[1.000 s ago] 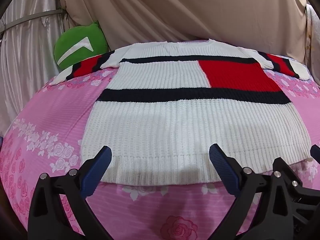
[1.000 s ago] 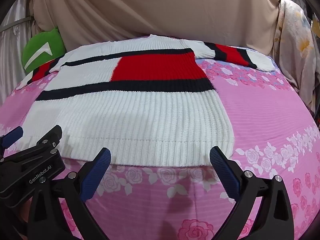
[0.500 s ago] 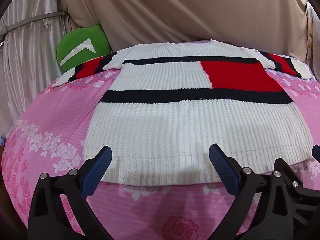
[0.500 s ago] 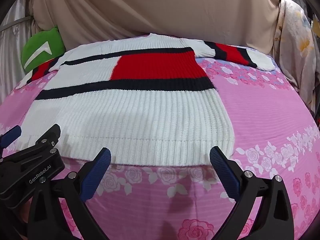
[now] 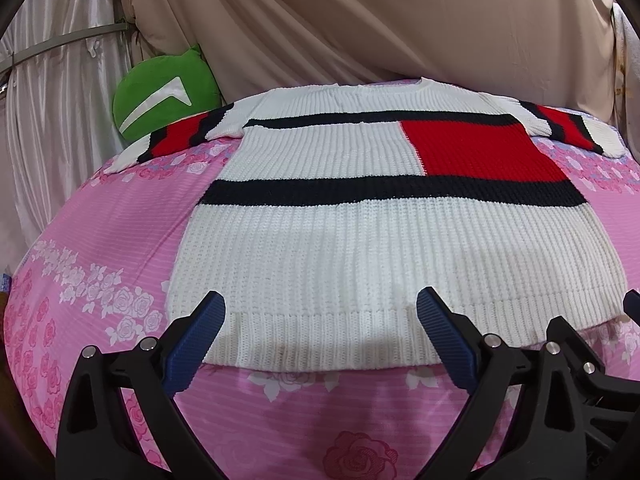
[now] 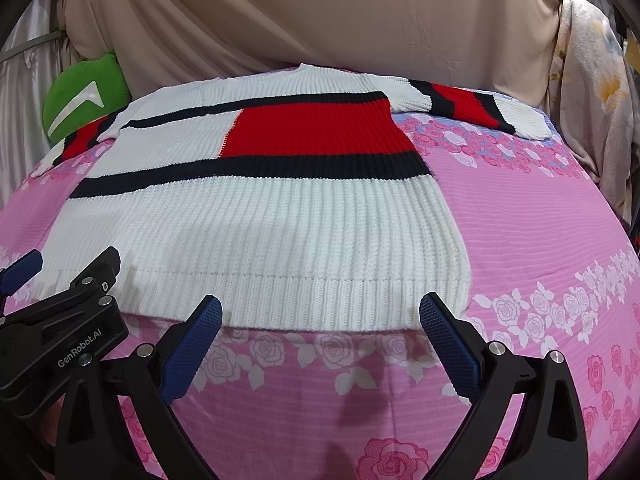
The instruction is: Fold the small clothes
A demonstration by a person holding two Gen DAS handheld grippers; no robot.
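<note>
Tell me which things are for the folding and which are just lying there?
For the folding: the sweater, the left hand-held gripper, the right hand-held gripper, both open.

Just there: the green cushion, the pink flowered sheet, the beige drape.

Green cushion (image 5: 160, 92) partly hidden (perhaps by the sweater's sleeve (image 5: 176, 138)).

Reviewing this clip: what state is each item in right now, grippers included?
Sweater: unfolded, spread flat, sleeves out, hem nearest the grippers.
Left gripper: open, empty, fingertips at the hem.
Right gripper: open, empty, fingertips at the hem.
Floral bedsheet: spread smooth beneath the sweater.
Green cushion: propped against the curtain.
</note>
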